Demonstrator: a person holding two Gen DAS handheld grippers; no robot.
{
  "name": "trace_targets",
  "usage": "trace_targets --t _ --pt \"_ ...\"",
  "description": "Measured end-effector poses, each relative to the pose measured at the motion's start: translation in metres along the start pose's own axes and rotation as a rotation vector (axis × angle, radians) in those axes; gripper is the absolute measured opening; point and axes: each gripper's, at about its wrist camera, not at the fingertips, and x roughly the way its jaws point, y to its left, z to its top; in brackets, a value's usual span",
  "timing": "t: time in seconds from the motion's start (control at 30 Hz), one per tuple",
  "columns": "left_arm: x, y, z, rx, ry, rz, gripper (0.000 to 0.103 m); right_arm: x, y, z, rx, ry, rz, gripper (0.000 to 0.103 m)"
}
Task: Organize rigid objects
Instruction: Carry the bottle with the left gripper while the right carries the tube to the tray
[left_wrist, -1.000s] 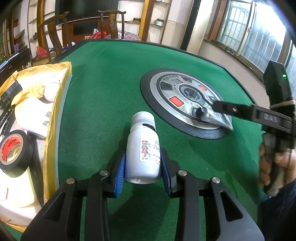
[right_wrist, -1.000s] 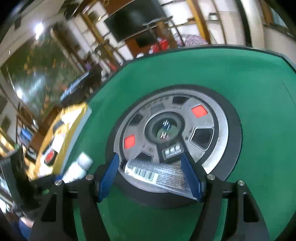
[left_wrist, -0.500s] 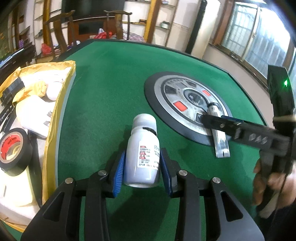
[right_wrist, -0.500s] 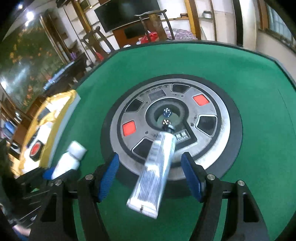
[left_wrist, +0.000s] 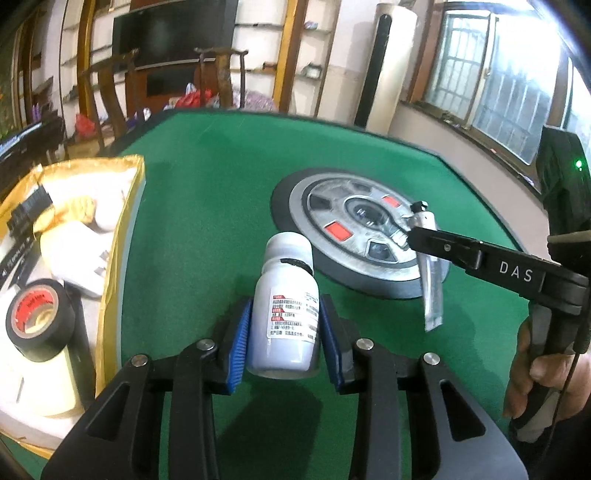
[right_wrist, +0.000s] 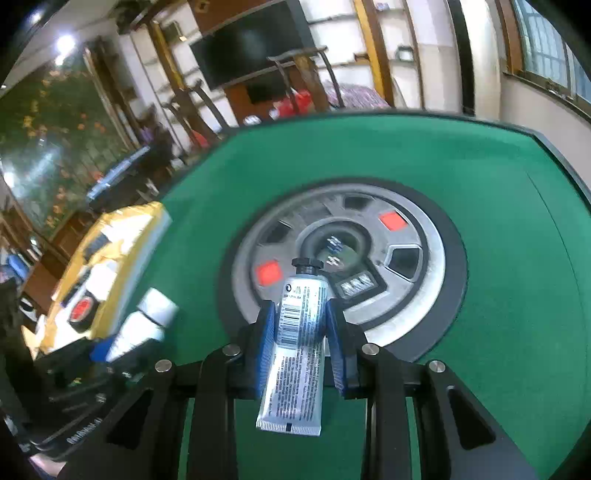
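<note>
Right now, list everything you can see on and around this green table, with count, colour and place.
bottle: 1, white, labelled, between the left gripper's pads
tube: 1, silver with black cap, between the right gripper's pads
round panel: 1, silver and black with red buttons, table centre
table: 1, green felt
box: 1, gold-lined, table's left edge
tape roll: 1, black with red core, in box
white items: several, in box
chairs: 2, dark wood, behind table
left gripper: black, blue pads, shut on bottle
right gripper: black, blue pads, just closed on tube
hand: 1, holding right gripper's handle
</note>
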Motion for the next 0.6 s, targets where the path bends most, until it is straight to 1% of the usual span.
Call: trace_targets --t 0.13,0.23,0.3,0.4,0.5,0.6 --pt "-0.007 -0.002 0.003 0.005 -0.052 0.004 0.032 -0.011 0.014 0.002 -0.042 -0.058 0.007 0.024" --pt "-0.014 -0.001 0.005 0.001 -0.102 0.016 0.032 -0.021 0.019 0.005 -0.052 -0.086 0.017 0.024" --pt "-0.018 0.001 0.005 -0.004 -0.12 0.022 0.033 -0.023 0.022 0.006 -0.057 -0.093 0.025 0.024" --pt "-0.024 0.005 0.007 -0.017 -0.134 0.047 0.033 -0.027 0.025 0.006 -0.049 -0.102 0.047 0.024" --pt "-0.036 0.012 0.007 -0.043 -0.152 0.049 0.033 -0.032 0.028 0.004 -0.04 -0.108 0.078 0.024" --pt "-0.052 0.022 0.003 -0.059 -0.162 0.049 0.033 -0.038 0.04 0.002 -0.039 -0.118 0.112 0.024"
